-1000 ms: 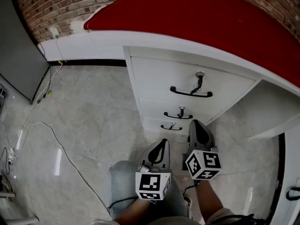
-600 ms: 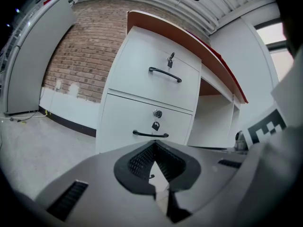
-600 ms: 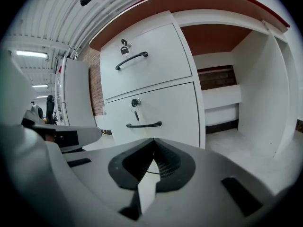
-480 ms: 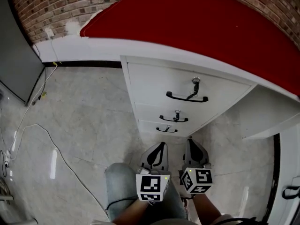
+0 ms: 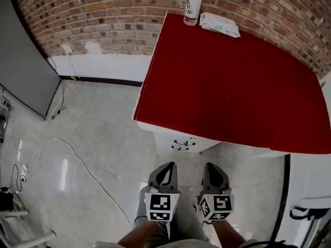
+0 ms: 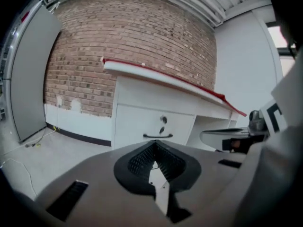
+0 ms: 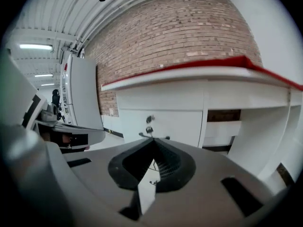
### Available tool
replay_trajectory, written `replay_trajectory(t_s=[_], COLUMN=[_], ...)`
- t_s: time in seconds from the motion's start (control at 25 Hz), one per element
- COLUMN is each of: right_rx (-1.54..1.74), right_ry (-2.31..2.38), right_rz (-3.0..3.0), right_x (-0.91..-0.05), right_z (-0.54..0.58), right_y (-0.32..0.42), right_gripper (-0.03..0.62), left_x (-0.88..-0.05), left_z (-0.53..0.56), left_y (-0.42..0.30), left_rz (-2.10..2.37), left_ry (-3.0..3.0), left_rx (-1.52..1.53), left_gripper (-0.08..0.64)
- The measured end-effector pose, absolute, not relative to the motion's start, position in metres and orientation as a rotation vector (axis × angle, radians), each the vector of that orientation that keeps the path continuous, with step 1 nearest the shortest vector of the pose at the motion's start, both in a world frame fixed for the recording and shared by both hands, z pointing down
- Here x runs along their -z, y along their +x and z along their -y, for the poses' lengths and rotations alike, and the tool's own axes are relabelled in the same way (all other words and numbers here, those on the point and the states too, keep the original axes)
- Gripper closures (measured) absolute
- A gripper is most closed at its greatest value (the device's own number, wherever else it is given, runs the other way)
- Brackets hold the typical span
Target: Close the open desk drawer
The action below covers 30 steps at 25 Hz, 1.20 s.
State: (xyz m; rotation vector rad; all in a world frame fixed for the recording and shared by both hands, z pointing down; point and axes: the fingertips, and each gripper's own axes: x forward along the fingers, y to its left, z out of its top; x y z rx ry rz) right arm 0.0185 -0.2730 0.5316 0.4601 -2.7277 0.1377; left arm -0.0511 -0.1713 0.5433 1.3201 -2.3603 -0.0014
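A white desk with a red top (image 5: 232, 81) stands against a brick wall. In the head view the top hides most of the drawer stack (image 5: 181, 142); only the lowest black handles show beneath its edge. In the left gripper view the top drawer front (image 6: 154, 124), with its black handle (image 6: 157, 136) and a key above it, sits flush with the desk. My left gripper (image 5: 166, 167) and right gripper (image 5: 213, 166) hang side by side over the floor, well short of the drawers. Both are shut with nothing between them (image 6: 155, 148) (image 7: 154, 144).
A water bottle (image 5: 193, 4) and a white pack (image 5: 220, 25) rest at the desk's far edge. A grey panel (image 5: 23, 61) stands at the left, and a white cable (image 5: 77, 159) trails over the tiled floor. The person's denim-clad legs (image 5: 173, 223) are below the grippers.
The head view has risen and pulled back, so the red top now covers the upper drawers. The right gripper has drawn back from the drawer stack to level with the left one.
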Motion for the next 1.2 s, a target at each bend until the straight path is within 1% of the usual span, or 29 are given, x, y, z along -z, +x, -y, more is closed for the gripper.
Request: replay_trajectory(t_s=[0.4,0.6,0.88,1.0,1.2], right_rx=[-0.101,-0.079,-0.066,-0.074,-0.134], right_ry=[0.521,0.567,0.616,0.635,0.625], right_rz=[2.773,2.809,2.868,2.892,2.889], right_x=[-0.26,-0.167,-0.104,-0.097,-0.109], right_z=[0.272,0.277,0.282,0.283,0.28], right_y=[0.026,0.036,0.049,0.052,0.053], right_gripper=[0.594,0.594,0.594,0.594,0.594], left_x=[-0.261,-0.162,-0.098,-0.091,-0.1], left_z=[0.168,0.165,0.175,0.182,0.19], left_y=[-0.056,-0.052,-0.033,-0.024,-0.017], left_rz=[2.446,2.5,2.512,2.504,2.486], left_ry=[1.377,1.416,1.496,1.533,1.551], left_rx=[-0.014,0.01,0.094,0.105,0.053], left_gripper=[0.552,0.552,0.552,0.552,0.552])
